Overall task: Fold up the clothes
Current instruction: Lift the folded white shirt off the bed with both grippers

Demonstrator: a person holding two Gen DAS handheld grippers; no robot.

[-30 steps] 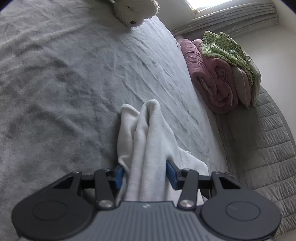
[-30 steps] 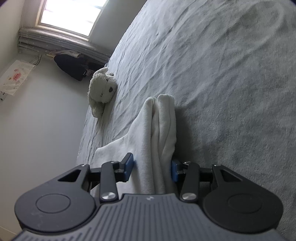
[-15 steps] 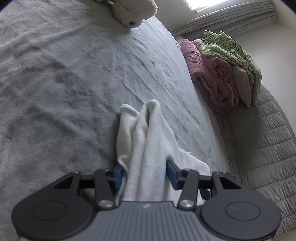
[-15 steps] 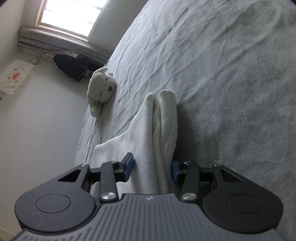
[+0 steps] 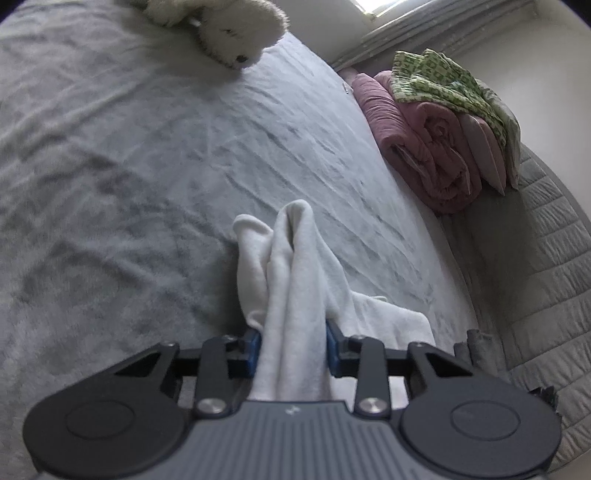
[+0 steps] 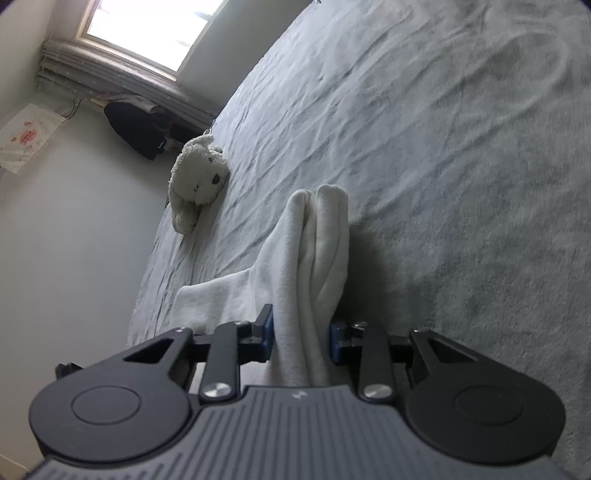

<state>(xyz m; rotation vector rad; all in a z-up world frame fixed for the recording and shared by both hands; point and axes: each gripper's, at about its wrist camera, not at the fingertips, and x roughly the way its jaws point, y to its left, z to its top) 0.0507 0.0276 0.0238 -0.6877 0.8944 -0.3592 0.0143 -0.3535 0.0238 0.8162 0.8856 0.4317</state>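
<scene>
Both tools grip a bunched white garment (image 5: 291, 280) over a grey bed (image 5: 129, 177): the left tool (image 5: 293, 349) is clenched on a gathered fold of the cloth, and the right tool (image 6: 302, 338) is clenched on another fold of the same white garment (image 6: 314, 258), whose loose part trails onto the bed beside each tool. A white plush toy (image 6: 197, 184) lies on the bed beyond the garment, near the window (image 6: 147, 33), while rolled pink bedding (image 5: 424, 147) under a green patterned cloth (image 5: 443, 81) sits at the bed's edge.
</scene>
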